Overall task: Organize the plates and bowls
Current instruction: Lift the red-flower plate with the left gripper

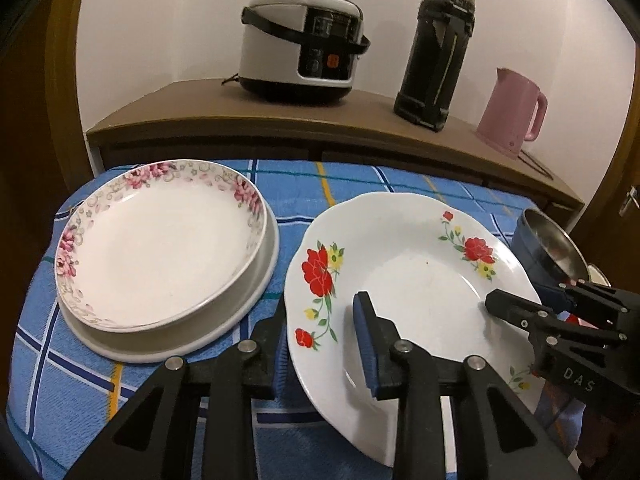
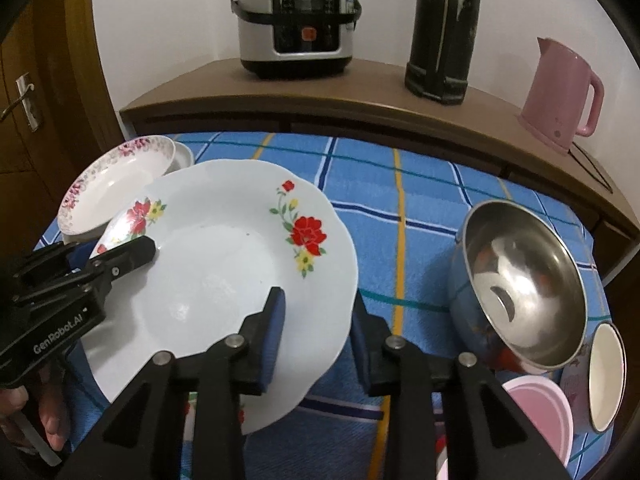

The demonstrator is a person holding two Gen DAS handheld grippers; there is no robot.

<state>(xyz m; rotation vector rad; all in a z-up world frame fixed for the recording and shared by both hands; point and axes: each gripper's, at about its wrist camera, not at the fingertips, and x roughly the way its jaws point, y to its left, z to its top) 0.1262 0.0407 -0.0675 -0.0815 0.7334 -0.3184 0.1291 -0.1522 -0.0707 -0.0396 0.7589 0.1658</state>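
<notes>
A tabletop (image 2: 420, 184) under a blue checked cloth carries the dishes, and behind it runs a brown shelf (image 2: 320, 92) against a white wall. On the shelf stand a rice cooker (image 2: 294, 24), a tall black flask (image 2: 442, 32) and a pink kettle (image 2: 560, 92), left to right, each well apart from the next.

The red-flower plate (image 2: 224, 264) is the biggest dish, white with a wavy rim. It tilts, its near edge raised off the cloth, held from both sides. The left gripper (image 1: 320, 344) is clamped on its left rim: one blue-padded finger lies on the inside face, the other behind the rim, nearly closed. The right gripper (image 2: 316, 336) pinches the right rim the same way, one finger on the inside, the other under the outer edge, jaws closed on the plate's thickness.

Left of it, at the cloth's far left corner, a pink-flower plate (image 1: 160, 244) sits nested on a plain white plate (image 1: 256, 300). From the right wrist camera the red-flower plate overlaps the pink-flower plate's near edge; whether they touch I cannot tell.

To the right lies a steel bowl (image 2: 524, 280), blue outside, tipped toward the camera. Just beside it at the near right are a white-lined cup (image 2: 606, 376) on its side and a pink bowl (image 2: 540, 420), partly hidden behind the right gripper.

A hand (image 2: 48, 420) shows at the lower left, gripping the left gripper's handle.
</notes>
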